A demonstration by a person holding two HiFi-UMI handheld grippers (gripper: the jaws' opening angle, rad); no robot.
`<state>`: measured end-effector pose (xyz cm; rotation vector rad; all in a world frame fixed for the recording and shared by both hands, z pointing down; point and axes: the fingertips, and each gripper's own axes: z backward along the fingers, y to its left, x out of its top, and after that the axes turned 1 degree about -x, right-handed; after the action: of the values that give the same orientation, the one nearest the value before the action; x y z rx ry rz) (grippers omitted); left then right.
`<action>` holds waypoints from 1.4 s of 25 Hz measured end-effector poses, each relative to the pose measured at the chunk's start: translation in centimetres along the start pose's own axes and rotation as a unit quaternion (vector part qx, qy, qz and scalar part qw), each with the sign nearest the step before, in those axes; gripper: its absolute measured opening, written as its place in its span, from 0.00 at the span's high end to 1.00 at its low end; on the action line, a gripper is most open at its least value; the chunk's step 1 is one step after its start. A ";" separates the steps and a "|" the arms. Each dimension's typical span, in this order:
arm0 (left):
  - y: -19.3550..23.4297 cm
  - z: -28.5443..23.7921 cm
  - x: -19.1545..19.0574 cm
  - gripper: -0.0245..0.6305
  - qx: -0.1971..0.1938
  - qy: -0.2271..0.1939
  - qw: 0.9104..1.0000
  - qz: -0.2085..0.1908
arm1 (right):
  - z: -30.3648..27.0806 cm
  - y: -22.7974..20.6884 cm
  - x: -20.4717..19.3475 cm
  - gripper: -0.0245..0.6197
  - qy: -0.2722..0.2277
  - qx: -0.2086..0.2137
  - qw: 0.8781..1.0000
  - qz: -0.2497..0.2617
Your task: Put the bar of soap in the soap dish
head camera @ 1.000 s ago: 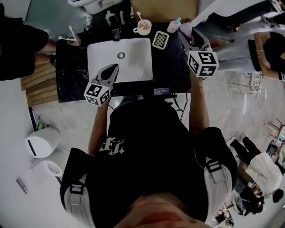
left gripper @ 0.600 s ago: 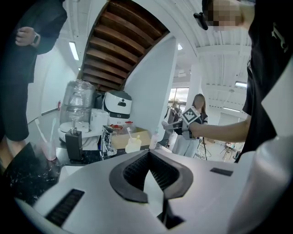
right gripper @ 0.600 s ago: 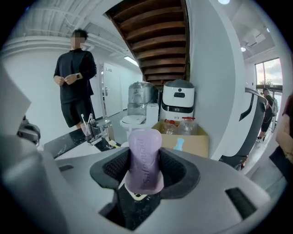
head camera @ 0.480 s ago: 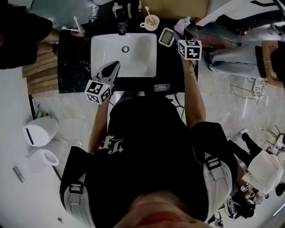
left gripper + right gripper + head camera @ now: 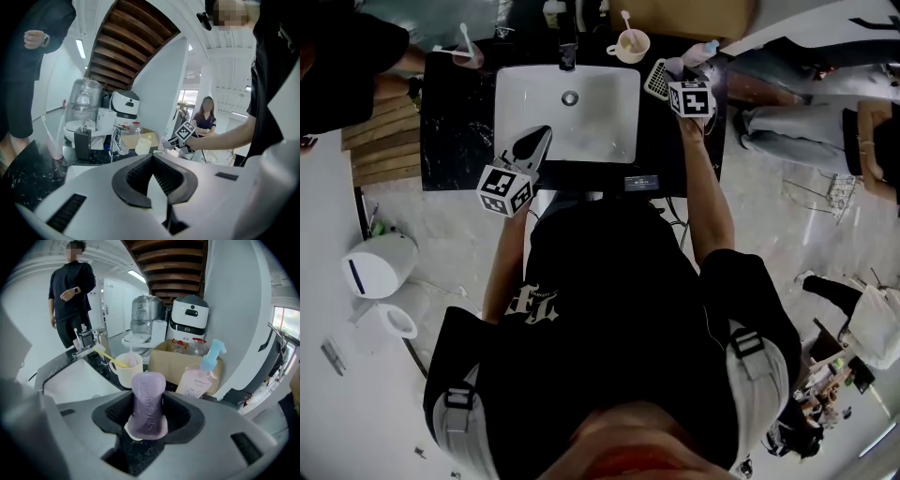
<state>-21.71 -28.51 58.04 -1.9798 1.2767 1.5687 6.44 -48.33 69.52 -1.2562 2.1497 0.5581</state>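
Observation:
My right gripper [image 5: 148, 414] is shut on a purple bar of soap [image 5: 148, 401], which stands upright between the black pads. In the head view the right gripper [image 5: 677, 73] is low over the black counter, right beside the white slotted soap dish [image 5: 657, 79], at the sink's back right corner. The left gripper [image 5: 534, 145] hovers over the front left of the white basin [image 5: 567, 112]. Its jaw tips meet, with nothing between them [image 5: 153, 159].
Behind the dish stand a cream cup with a toothbrush [image 5: 125, 367], a pink pump bottle [image 5: 201, 376] and a cardboard box [image 5: 178, 352]. The faucet [image 5: 568, 52] and a black soap dispenser [image 5: 82, 143] are at the basin's back. A tumbler [image 5: 54, 149] stands back left. People stand nearby.
The right gripper has dropped down with the soap, from well above the counter to just beside the soap dish. The left gripper has shifted only slightly over the basin.

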 end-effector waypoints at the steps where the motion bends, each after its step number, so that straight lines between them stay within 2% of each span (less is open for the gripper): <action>1: 0.3 0.1 -0.2 0.95 0.001 0.002 1.000 0.003 | -0.7 0.1 -0.5 0.65 0.012 0.001 1.000 0.002; 3: 1.1 0.3 -0.4 0.95 0.002 0.005 1.000 0.009 | -1.9 0.3 -1.5 0.65 0.035 -0.002 0.999 -0.010; 6: 2.7 0.4 -0.6 0.95 0.005 0.007 1.000 0.015 | -3.5 0.3 -2.0 0.65 0.057 -0.015 0.997 -0.056; 12: 5.2 1.0 -1.1 0.95 0.006 0.013 1.000 0.027 | -5.4 0.0 -3.0 0.65 0.094 -0.056 0.990 -0.085; 22: 9.2 1.7 -1.1 0.95 -0.009 0.023 0.999 0.028 | -6.6 -0.1 -4.9 0.64 0.115 -0.092 0.978 -0.148; 25: 10.1 1.9 -1.2 0.95 -0.014 0.023 0.999 0.027 | -5.9 -0.1 -4.3 0.64 0.099 -0.105 0.979 -0.143; 29: 10.6 1.9 -0.8 0.95 -0.026 0.020 0.999 0.022 | -2.7 0.4 -1.6 0.64 0.053 -0.110 0.983 -0.137; 35: 10.5 1.8 0.1 0.95 -0.046 0.006 0.999 0.007 | 6.4 4.7 4.5 0.65 -0.055 -0.093 0.992 -0.067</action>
<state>-31.09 -33.09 60.17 -2.0430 1.2463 1.6522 2.29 -45.08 62.06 -1.4225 1.9414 0.7662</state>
